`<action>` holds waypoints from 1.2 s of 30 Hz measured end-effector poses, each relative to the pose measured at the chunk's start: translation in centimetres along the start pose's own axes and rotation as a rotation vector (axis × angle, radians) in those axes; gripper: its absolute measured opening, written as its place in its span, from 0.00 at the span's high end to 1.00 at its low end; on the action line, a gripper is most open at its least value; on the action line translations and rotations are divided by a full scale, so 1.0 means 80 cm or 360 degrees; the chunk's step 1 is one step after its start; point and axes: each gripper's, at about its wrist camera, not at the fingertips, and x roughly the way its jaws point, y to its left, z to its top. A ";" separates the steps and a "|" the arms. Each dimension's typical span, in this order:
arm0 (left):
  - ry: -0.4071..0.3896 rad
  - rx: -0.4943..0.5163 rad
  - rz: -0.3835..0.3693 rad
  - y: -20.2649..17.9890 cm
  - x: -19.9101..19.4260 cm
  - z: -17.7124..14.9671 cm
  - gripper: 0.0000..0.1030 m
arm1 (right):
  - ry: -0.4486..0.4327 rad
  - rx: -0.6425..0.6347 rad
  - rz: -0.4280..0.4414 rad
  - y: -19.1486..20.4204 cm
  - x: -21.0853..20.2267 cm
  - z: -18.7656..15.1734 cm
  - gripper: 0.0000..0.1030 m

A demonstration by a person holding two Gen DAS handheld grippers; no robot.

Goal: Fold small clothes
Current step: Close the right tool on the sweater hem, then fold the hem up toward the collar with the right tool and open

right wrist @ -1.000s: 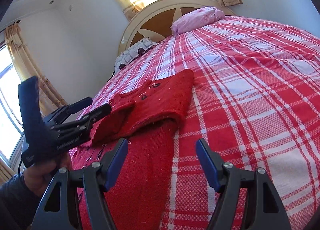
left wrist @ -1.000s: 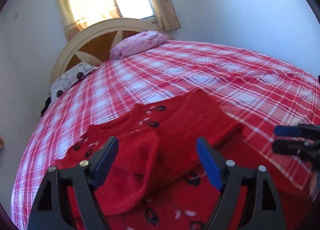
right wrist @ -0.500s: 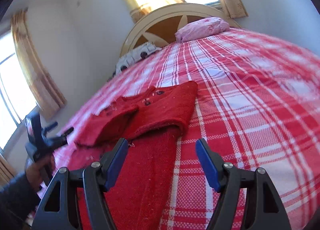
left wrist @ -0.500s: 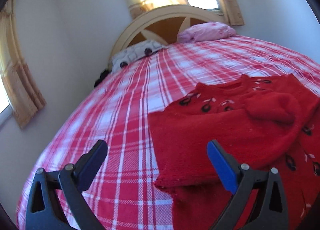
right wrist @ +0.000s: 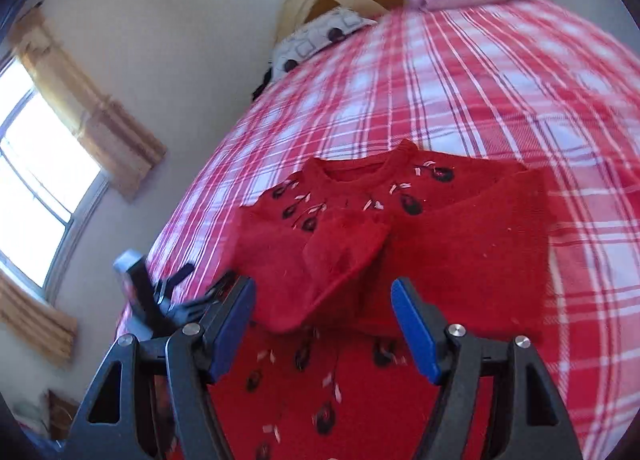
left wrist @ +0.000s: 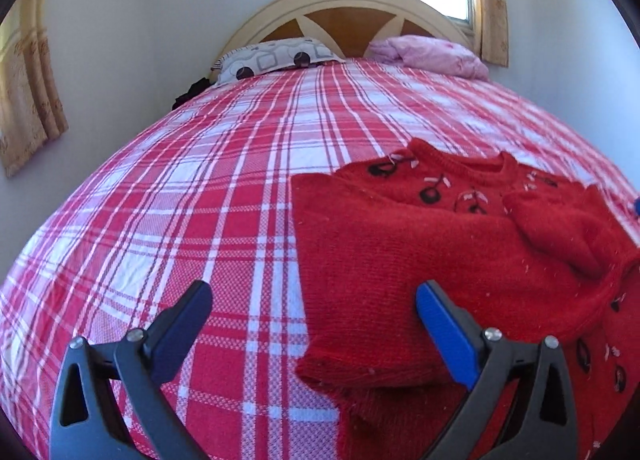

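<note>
A small red knitted sweater point(left wrist: 420, 244) with black and white embroidery lies flat on the plaid bed, both sleeves folded in over its chest. My left gripper point(left wrist: 312, 296) stands wide open at the sweater's left folded edge. One finger is over the sheet, the other over the red knit, and nothing is pinched. In the right wrist view the sweater point(right wrist: 460, 244) fills the middle. My right gripper point(right wrist: 322, 292) hovers open above its lower half with nothing between the pads. The left gripper point(right wrist: 192, 288) shows blurred at that view's left.
The bed point(left wrist: 200, 180) carries a red and white plaid sheet, with a patterned pillow point(left wrist: 272, 60) and a pink pillow point(left wrist: 432, 56) against a cream headboard point(left wrist: 344, 16). A dark object point(left wrist: 192, 94) sits at the bed's left edge. A curtained window point(right wrist: 36, 188) is on the left wall.
My left gripper swung from over the sweater to its left edge and its jaws widened. My right gripper moved left from the sweater's right edge to over its middle.
</note>
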 end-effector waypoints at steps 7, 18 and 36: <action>-0.0015 -0.0107 -0.0053 0.015 0.002 0.003 0.00 | 0.0141 0.0120 -0.0053 -0.015 0.084 0.019 0.36; 0.0012 -0.0222 -0.0113 0.031 0.005 -0.001 0.00 | -0.0220 -0.0008 -0.0070 0.019 0.042 0.039 0.94; 0.0033 -0.0215 -0.0126 0.028 0.007 -0.002 0.00 | -0.0331 0.0229 -0.0378 -0.108 -0.060 -0.067 0.33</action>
